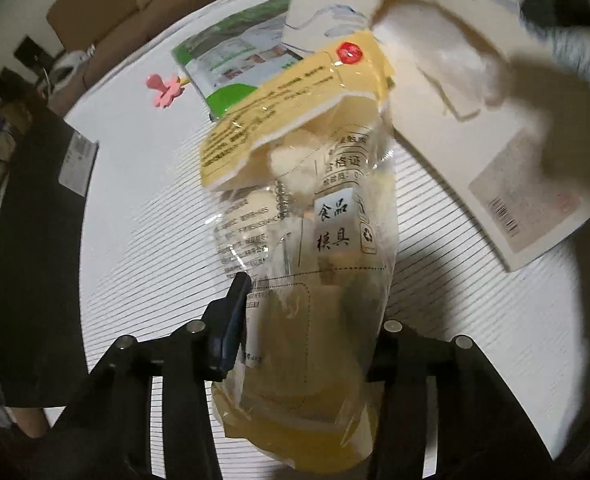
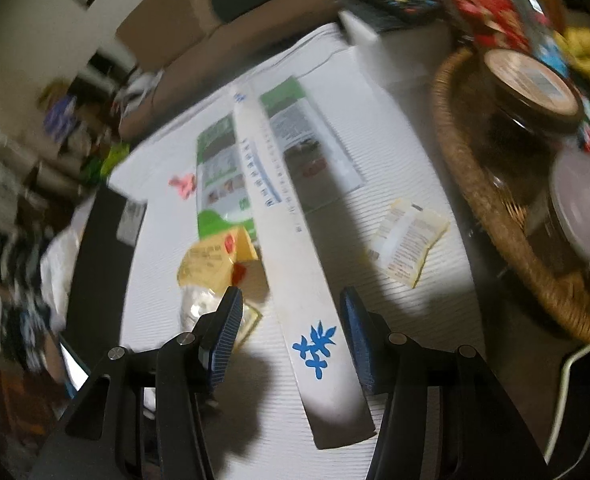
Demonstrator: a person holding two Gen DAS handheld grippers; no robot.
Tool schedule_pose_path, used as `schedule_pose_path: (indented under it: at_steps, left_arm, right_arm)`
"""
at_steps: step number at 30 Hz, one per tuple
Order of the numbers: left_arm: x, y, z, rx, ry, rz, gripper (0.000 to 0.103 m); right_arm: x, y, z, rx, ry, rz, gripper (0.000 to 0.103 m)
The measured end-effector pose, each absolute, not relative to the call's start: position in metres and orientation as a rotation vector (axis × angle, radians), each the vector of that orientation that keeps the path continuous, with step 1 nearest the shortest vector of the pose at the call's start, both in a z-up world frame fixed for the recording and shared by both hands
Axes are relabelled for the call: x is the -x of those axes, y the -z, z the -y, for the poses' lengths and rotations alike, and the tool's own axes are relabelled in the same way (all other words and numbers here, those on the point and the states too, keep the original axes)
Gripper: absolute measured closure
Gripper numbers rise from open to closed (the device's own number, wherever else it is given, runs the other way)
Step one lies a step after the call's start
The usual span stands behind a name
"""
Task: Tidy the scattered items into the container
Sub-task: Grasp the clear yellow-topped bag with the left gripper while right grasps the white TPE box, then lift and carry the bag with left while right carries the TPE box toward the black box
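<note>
Left wrist view: left tool (image 1: 311, 300) clamped on a clear bag (image 1: 315, 248) with a yellow header, bag upright between the fingers, over the white ribbed surface (image 1: 143, 220). Beyond it, a green leaflet (image 1: 231, 64), a pink flower (image 1: 165, 87), and a white box (image 1: 475, 128) tilted at upper right. Right wrist view: right tool (image 2: 291, 320) half spread around the white box (image 2: 295, 240), seen edge-on; cannot tell whether the pads press it. Left of the box, the bag (image 2: 211, 276). Right of it, a small sachet (image 2: 409, 240) flat on the surface (image 2: 415, 168). Far right, a wicker basket (image 2: 475, 184) already holding jars.
</note>
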State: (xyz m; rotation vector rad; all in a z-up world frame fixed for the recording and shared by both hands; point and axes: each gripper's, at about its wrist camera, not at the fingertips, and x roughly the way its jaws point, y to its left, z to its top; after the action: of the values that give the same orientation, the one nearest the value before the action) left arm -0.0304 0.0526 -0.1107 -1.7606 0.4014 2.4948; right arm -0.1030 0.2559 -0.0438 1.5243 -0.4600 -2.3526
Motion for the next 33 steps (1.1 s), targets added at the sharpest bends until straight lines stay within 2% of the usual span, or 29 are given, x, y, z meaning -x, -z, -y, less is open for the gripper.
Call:
schedule_pose_path:
  at_steps: [3,6,10,13,16,19,23,25,27,30,33]
  left_arm:
    - [0.032,0.094,-0.025,1.776,-2.408,-0.173,0.062]
    - [0.033,0.087,-0.001,1.814,-2.337,-0.08,0.063]
    - [0.034,0.09,0.015,1.861,-2.328,0.002,0.063]
    - [0.037,0.097,0.019,1.903,-2.301,0.068,0.061]
    - [0.036,0.101,0.014,1.916,-2.295,0.04,0.061]
    - [0.035,0.101,0.007,1.91,-2.309,-0.035,0.061]
    - [0.034,0.1,0.003,1.898,-2.335,-0.088,0.062]
    - [0.034,0.097,0.002,1.883,-2.349,-0.1,0.062]
    - [0.033,0.093,0.002,1.864,-2.366,-0.105,0.062]
    - [0.034,0.083,0.008,1.823,-2.392,-0.031,0.062]
    - [0.035,0.064,0.016,1.721,-2.46,0.008,0.062]
  right_arm:
    - [0.108,0.05,-0.249,-1.589,2.242,0.334,0.05]
    - [0.109,0.049,-0.245,-1.607,2.137,0.263,0.05]
    - [0.1,0.022,-0.227,-1.446,2.082,0.228,0.05]
    - [0.102,0.027,-0.196,-1.526,2.157,-0.015,0.05]
    - [0.104,0.051,-0.161,-1.629,2.149,-0.229,0.051]
    - [0.098,0.061,-0.146,-1.646,2.142,-0.357,0.052]
    - [0.091,0.063,-0.145,-1.613,2.177,-0.338,0.052]
    - [0.092,0.074,-0.145,-1.661,2.167,-0.371,0.058]
    - [0.094,0.085,-0.145,-1.708,2.172,-0.428,0.082]
    - [0.098,0.074,-0.161,-1.644,2.289,-0.283,0.087]
    - [0.095,0.051,-0.173,-1.502,2.408,-0.2,0.088]
